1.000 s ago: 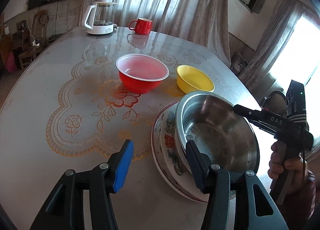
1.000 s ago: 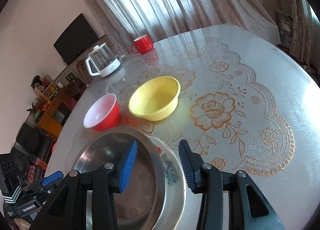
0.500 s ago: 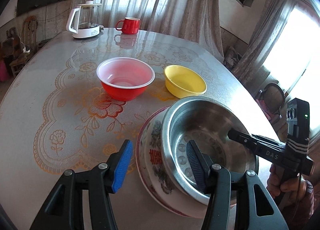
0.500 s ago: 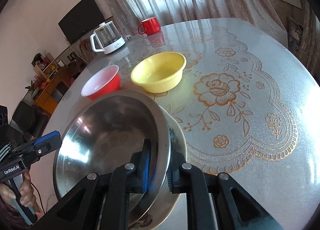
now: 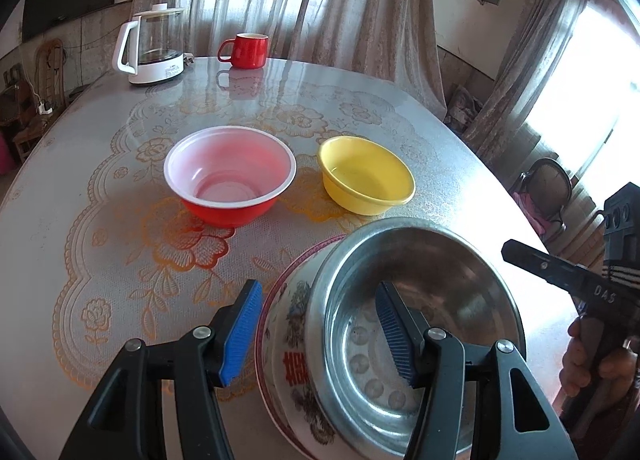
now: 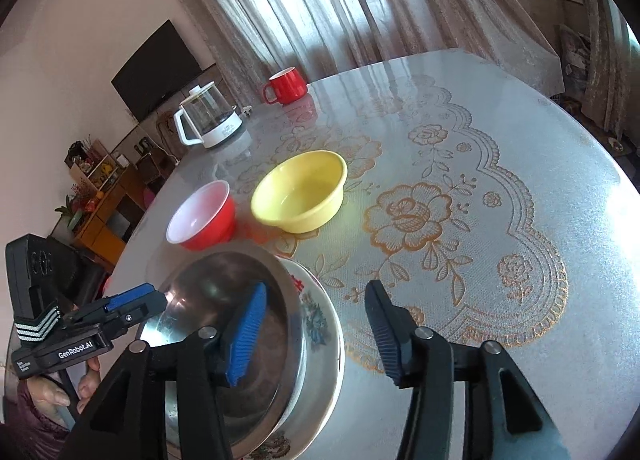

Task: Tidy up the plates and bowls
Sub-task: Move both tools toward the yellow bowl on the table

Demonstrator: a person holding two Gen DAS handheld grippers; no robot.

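Right gripper (image 6: pixel 312 336) jaws reopened off steel bowl (image 5: pixel 420 324), lace-patterned round table (image 6: pixel 520 180), curtained room.

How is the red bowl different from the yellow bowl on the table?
The red bowl is red outside with a white rim and pale lining; the yellow bowl is yellow inside and out. The red bowl looks deeper with steeper walls, while the yellow bowl is shallower and more flared. In the left wrist view the red bowl sits left of the yellow bowl. Both stand upright, empty and apart on the table.
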